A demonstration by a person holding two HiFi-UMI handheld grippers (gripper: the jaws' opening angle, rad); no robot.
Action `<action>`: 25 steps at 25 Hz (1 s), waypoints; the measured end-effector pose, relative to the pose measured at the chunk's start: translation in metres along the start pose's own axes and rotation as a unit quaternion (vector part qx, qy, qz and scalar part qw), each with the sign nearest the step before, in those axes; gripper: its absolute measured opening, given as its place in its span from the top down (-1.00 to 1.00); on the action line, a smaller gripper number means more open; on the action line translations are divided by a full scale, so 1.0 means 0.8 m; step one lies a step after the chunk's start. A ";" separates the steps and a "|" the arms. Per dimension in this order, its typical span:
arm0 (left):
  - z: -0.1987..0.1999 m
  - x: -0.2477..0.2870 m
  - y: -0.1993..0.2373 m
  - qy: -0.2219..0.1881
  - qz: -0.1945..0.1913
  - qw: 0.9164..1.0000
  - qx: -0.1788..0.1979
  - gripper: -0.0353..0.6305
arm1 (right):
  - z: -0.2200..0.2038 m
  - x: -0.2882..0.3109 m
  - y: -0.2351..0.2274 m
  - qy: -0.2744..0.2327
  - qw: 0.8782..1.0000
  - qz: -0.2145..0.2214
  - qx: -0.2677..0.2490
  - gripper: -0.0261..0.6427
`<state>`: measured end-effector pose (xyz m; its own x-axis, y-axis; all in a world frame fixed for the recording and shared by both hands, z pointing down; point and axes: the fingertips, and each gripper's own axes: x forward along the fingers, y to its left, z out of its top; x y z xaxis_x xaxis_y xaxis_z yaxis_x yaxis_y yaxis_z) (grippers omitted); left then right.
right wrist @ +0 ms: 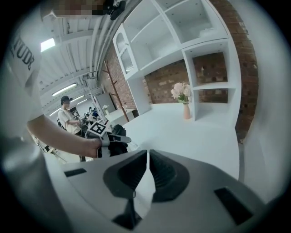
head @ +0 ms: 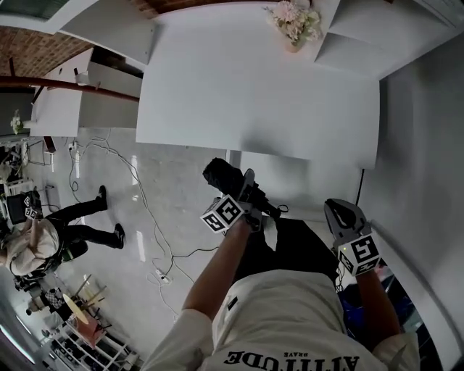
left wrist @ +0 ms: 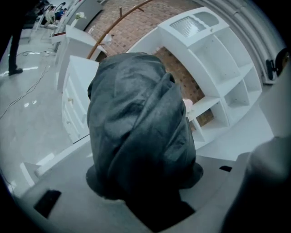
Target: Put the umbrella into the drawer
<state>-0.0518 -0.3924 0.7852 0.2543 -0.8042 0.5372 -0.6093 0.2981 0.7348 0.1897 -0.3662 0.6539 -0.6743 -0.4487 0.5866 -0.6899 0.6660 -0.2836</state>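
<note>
A folded dark grey umbrella (left wrist: 141, 123) fills the left gripper view, and my left gripper (left wrist: 145, 177) is shut on it. From the head view, the left gripper (head: 243, 192) holds the black umbrella (head: 220, 174) over the floor, just below the edge of a white counter (head: 254, 87). My right gripper (head: 342, 214) hangs to the right with its jaws together and nothing in them. In its own view, the right gripper (right wrist: 148, 157) is shut, and the umbrella (right wrist: 117, 138) shows at left. A white drawer cabinet (left wrist: 72, 100) stands behind the umbrella.
A vase of flowers (head: 293, 22) stands at the counter's far side, against white shelving (right wrist: 182, 41). Cables (head: 138, 196) trail across the glossy floor. A person in dark trousers (head: 87, 217) stands at the left, near cluttered benches.
</note>
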 end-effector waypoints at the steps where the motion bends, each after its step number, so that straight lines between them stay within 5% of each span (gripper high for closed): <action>1: -0.011 0.009 0.009 0.006 0.008 1.000 -0.015 0.13 | -0.002 0.004 -0.001 0.002 1.000 0.002 0.003 0.82; 9: -0.081 0.057 0.068 0.044 0.072 0.990 -0.110 0.13 | -0.005 0.012 -0.001 0.007 1.000 0.017 0.020 0.82; 15: -0.124 0.068 0.114 0.065 0.157 0.972 -0.160 0.13 | -0.003 0.016 0.001 0.017 0.999 0.029 0.019 0.82; 25: -0.173 0.089 0.180 0.114 0.228 0.959 -0.122 0.11 | -0.023 0.023 0.010 0.031 0.999 0.035 0.023 0.82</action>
<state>-0.0177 -0.3353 0.9865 0.1771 -0.4359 0.8824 -0.5096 0.7264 0.4612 0.1762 -0.3582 0.6763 -0.7049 -0.3629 0.6095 -0.6536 0.6662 -0.3593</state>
